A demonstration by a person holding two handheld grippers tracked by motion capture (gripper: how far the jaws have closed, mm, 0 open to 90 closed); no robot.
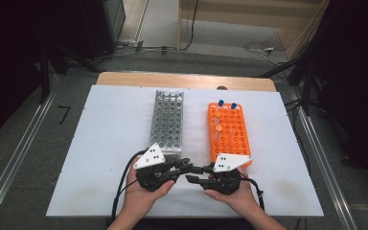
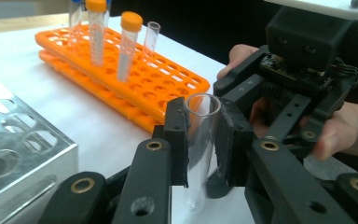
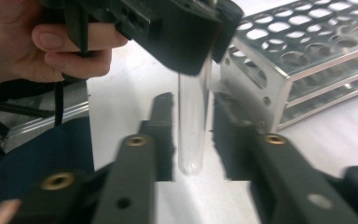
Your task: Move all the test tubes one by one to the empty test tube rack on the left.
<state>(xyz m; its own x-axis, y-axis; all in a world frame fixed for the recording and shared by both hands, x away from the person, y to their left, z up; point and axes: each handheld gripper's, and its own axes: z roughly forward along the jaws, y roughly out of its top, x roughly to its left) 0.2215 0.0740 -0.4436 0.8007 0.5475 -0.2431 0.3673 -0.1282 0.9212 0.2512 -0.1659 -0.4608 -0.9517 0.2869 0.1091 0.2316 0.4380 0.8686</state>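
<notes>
A clear, uncapped test tube [image 2: 197,186] stands upright between the pads of my left gripper [image 2: 203,135], which is shut on its upper part. In the high view the left gripper [image 1: 187,165] and right gripper [image 1: 194,175] meet tip to tip near the table's front edge. In the right gripper view the tube's round bottom [image 3: 192,154] hangs between the jaws of my right gripper [image 3: 193,135]. Those jaws stand open, with a narrow gap on each side of the glass. The left gripper [image 3: 205,46] holds the tube from above there.
An orange rack [image 1: 230,132] stands at the right with orange-capped tubes [image 2: 129,44], blue-capped tubes [image 1: 221,102] and one bare tube [image 2: 150,35]. A metal rack [image 1: 167,120] stands left of it, close to the grippers. Both rest on a white sheet [image 1: 110,143].
</notes>
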